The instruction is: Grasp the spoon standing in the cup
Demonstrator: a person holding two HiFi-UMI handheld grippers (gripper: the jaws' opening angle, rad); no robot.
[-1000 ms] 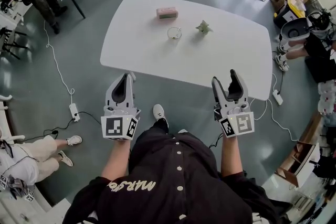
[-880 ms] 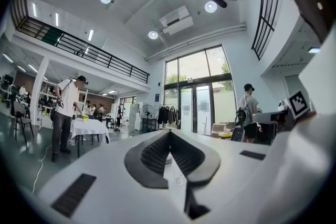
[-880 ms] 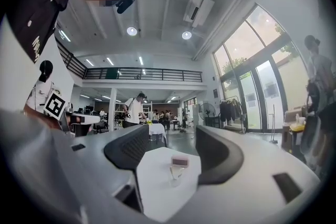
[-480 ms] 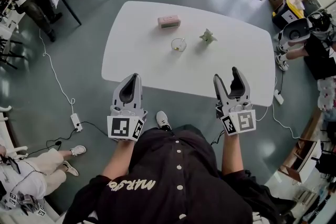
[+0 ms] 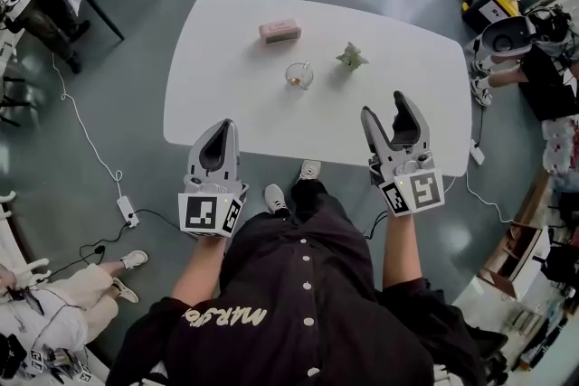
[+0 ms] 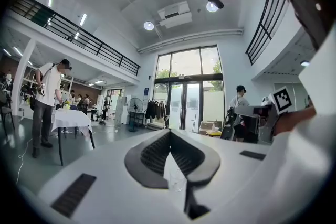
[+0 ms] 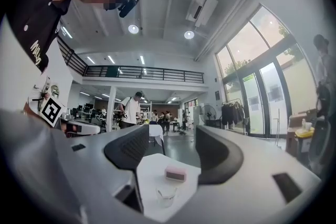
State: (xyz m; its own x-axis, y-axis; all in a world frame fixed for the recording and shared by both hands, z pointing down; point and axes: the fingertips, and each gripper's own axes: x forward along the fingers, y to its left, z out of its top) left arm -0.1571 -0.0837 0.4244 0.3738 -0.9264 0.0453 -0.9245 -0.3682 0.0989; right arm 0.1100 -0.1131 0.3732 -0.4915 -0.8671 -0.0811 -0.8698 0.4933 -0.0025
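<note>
A clear glass cup (image 5: pixel 299 75) stands near the middle of the white table (image 5: pixel 226 95), with a small spoon (image 5: pixel 304 67) leaning in it. My left gripper (image 5: pixel 220 127) is shut with nothing in it, its tips at the table's near edge, left of the cup and well short of it. The right gripper (image 5: pixel 385 111) is open and empty over the near edge, right of the cup. Between the shut jaws of the left gripper (image 6: pixel 169 134) the cup (image 6: pixel 176 181) shows far off. Past the right gripper (image 7: pixel 172 129) lie the cup (image 7: pixel 167 195) and a pink box (image 7: pixel 175 173).
A pink box (image 5: pixel 280 32) sits behind the cup and a small green paper figure (image 5: pixel 351 57) to its right. Cables and a power strip (image 5: pixel 124 210) lie on the floor at left. People sit at left and right; boxes stand at the far right.
The table has come closer to me over the frames. Both grippers now reach its near edge. Their jaws have not changed.
</note>
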